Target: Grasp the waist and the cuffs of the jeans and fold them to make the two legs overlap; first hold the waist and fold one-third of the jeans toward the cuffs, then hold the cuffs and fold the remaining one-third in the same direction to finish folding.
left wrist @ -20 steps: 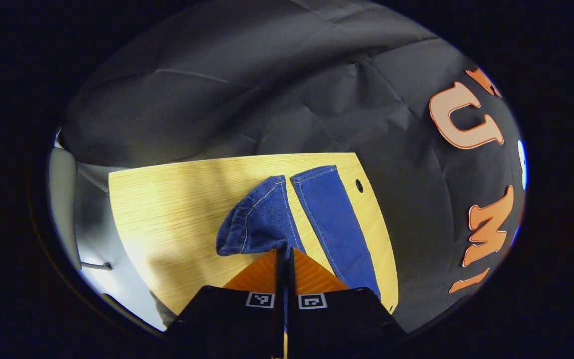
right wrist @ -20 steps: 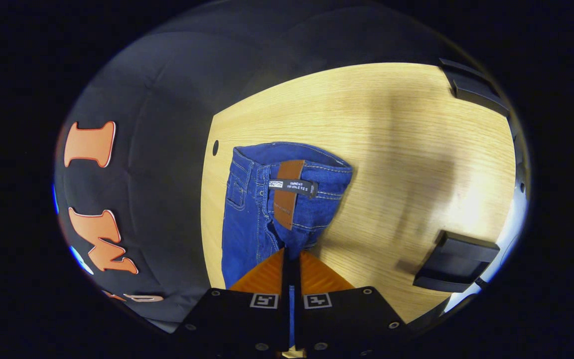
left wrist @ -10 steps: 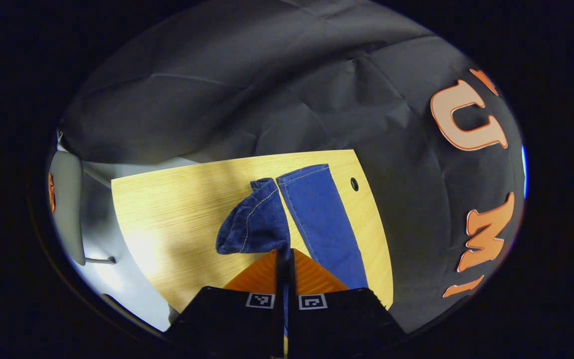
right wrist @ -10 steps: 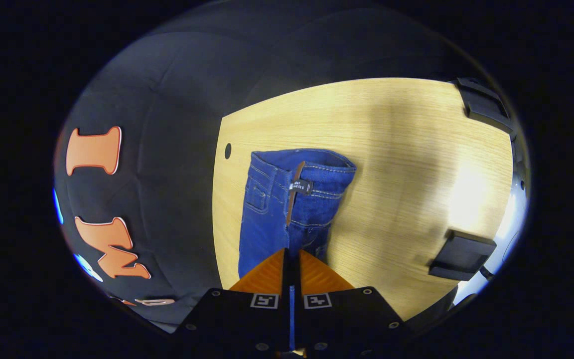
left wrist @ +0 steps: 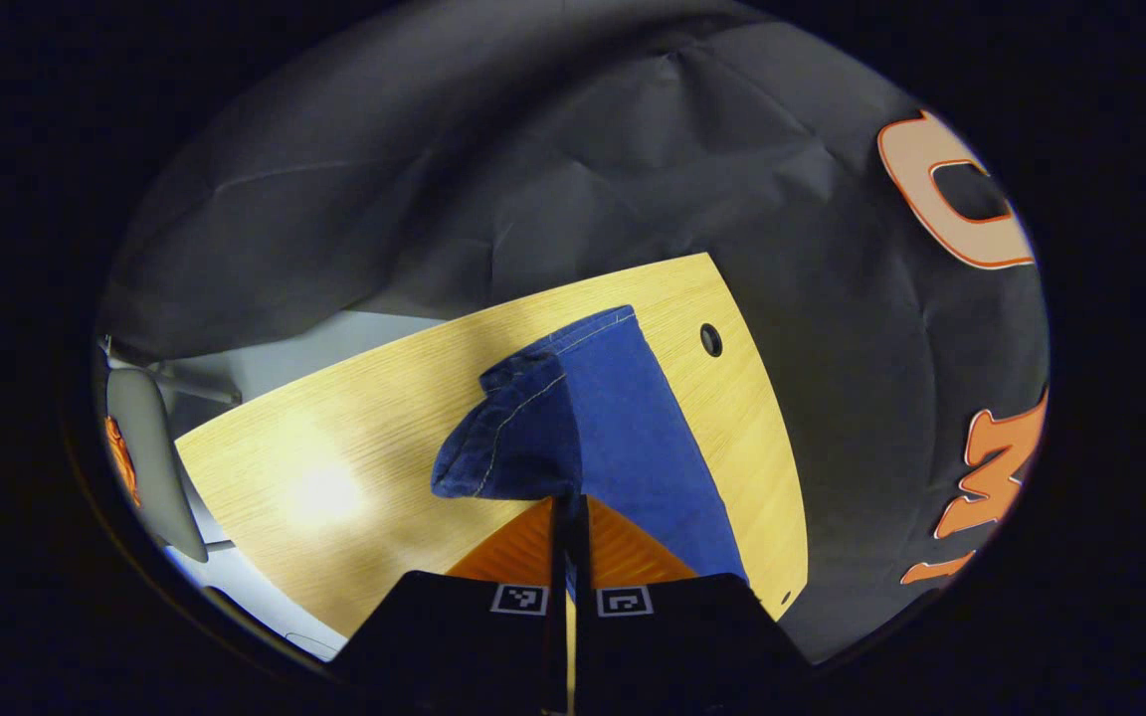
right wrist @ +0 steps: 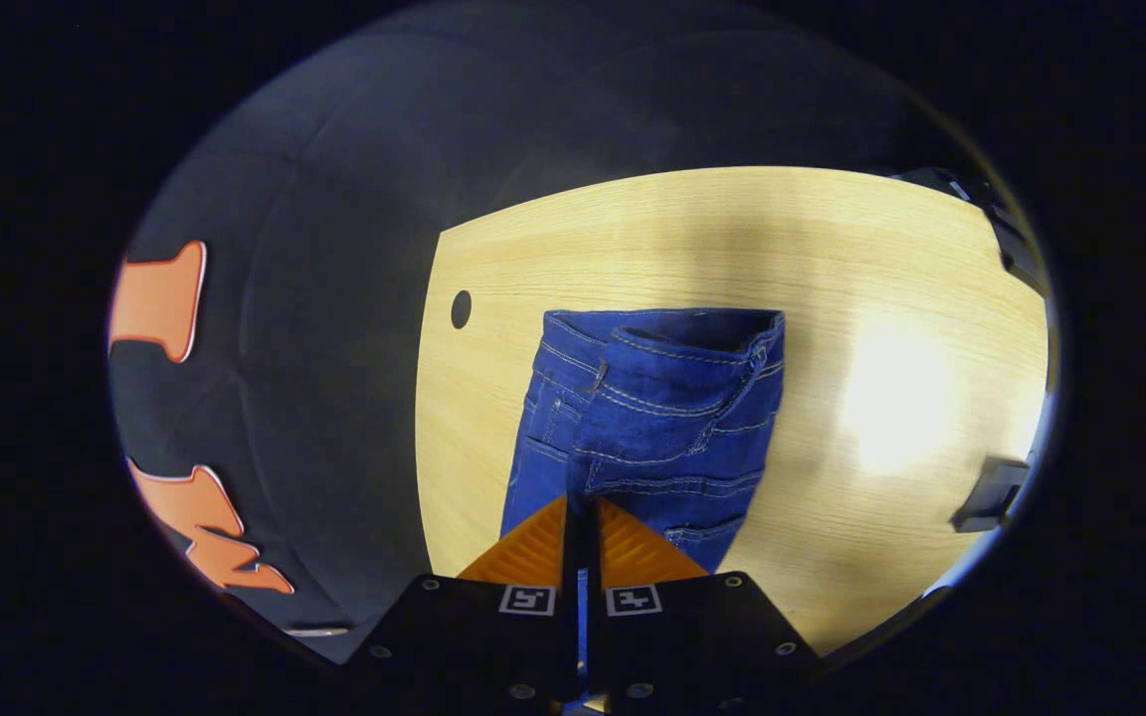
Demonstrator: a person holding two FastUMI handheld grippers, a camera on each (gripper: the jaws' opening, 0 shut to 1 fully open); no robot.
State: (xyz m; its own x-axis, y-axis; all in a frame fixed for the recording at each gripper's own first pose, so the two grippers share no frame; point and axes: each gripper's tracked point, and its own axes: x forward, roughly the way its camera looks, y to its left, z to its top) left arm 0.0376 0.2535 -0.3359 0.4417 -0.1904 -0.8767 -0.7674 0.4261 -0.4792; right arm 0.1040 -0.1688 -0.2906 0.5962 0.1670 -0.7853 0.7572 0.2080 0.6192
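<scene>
Left tongs [left wrist: 567, 509]: closed on the cuff [left wrist: 508, 438] of one leg, which is held raised above the table [left wrist: 354, 438]; both fingers are seen pressed together on the denim.
Right tongs [right wrist: 581, 512]: clamped on the waist [right wrist: 677, 348] end of the jeans [right wrist: 653, 418], the fabric gathered between the two fingers.
Jeans, position: stretched between the two tongs along the table edge nearest the booth wall; a small round hole [right wrist: 461, 308] in the table is seen just beside them.
Leg overlap: in the left gripper view the lifted leg is carried above the flat leg [left wrist: 633, 428] and partly covers it; the two are not yet laid flush.
Waist end: in the right gripper view one half of the waistband is turned over the other, with pocket stitching visible.
Key relation: the long axis of the jeans runs straight away from each pair of tongs, waist ahead of the right, cuffs ahead of the left. The flat leg lies to the right of the held cuff in the left gripper view.
Step judged: first fold, leg onto leg, nearly done.
Next move calls for: both ends to be lowered together so that the seams line up.
Risk: a skewed upper leg if one end is set down first.
</scene>
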